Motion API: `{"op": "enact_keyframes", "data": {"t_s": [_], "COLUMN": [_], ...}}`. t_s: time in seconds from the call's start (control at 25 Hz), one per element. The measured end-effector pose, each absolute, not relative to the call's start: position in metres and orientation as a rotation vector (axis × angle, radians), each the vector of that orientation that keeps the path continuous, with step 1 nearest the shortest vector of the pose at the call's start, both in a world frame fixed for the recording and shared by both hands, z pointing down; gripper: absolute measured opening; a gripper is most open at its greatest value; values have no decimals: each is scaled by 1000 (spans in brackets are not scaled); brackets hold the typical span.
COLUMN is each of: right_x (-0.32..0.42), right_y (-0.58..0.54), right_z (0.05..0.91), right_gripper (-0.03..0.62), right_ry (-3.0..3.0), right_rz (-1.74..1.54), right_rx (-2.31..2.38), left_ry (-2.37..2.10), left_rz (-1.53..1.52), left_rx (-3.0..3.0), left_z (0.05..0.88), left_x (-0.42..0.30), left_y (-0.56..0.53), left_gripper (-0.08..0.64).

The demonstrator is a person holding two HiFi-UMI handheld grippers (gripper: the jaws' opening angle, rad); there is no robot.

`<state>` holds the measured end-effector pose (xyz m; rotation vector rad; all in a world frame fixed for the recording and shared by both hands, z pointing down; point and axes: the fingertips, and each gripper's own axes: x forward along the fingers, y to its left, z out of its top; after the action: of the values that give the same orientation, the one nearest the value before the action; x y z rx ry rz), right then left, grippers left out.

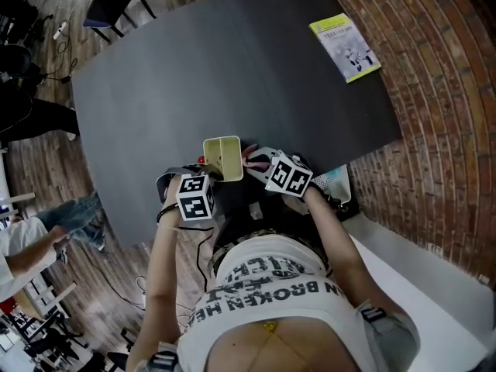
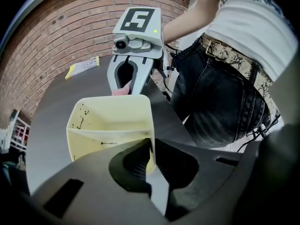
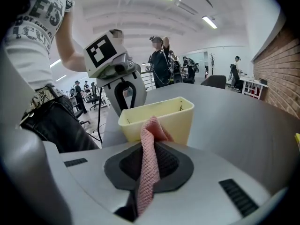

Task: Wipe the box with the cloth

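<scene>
A pale yellow open box point(image 1: 222, 158) stands on the dark table point(image 1: 232, 68) near its front edge. My left gripper point(image 1: 209, 174) is shut on the box's near wall; in the left gripper view the jaws point(image 2: 151, 149) pinch the thin wall of the box point(image 2: 110, 125). My right gripper point(image 1: 257, 161) is at the box's right side and is shut on a pink cloth point(image 1: 252, 158). In the right gripper view the cloth point(image 3: 150, 158) stands up between the jaws point(image 3: 149, 146), right against the box point(image 3: 157, 118). The cloth's tip point(image 2: 121, 90) shows behind the box.
A yellow-green booklet point(image 1: 346, 46) lies at the table's far right. A brick wall point(image 1: 442, 91) runs along the right. A white and teal object point(image 1: 335, 180) sits by the table's front right corner. A chair point(image 1: 112, 2) stands at the far left, and a person point(image 1: 31, 239) at the left.
</scene>
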<state>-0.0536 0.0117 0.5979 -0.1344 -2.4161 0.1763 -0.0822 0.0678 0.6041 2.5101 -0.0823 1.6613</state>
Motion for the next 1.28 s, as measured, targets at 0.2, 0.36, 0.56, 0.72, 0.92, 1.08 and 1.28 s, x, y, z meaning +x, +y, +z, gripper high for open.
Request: {"op": "enact_keyframes", "data": {"t_s": [0.2, 0.36, 0.56, 0.72, 0.92, 1.08, 1.28], "right_x": [-49, -46, -42, -38, -27, -20, -19], "right_y": [26, 35, 53, 49, 27, 8, 4], "right_z": [599, 601, 611, 614, 598, 588, 583], "right_gripper": [18, 17, 17, 17, 18, 17, 18], "right_ry": [-2412, -2416, -2367, -2367, -2416, -2452, -2468], "right_rz": [178, 208, 148, 142, 187, 210, 212], "right_rx": [-151, -187, -267, -247, -157, -73, -60], "left_ry": [-50, -46, -98, -124, -258, -422, -644], "left_rz": [1658, 1700, 1649, 1627, 1503, 1344, 1059], "left_rx": [2508, 2500, 2510, 2520, 2483, 2386, 2334], "left_z": [607, 609, 611, 611, 598, 583, 553], "left_x": [-82, -82, -81, -80, -90, -101, -105], "left_y": [69, 69, 67, 68, 65, 56, 37], "left_gripper": [17, 17, 17, 17, 53, 103, 120]}}
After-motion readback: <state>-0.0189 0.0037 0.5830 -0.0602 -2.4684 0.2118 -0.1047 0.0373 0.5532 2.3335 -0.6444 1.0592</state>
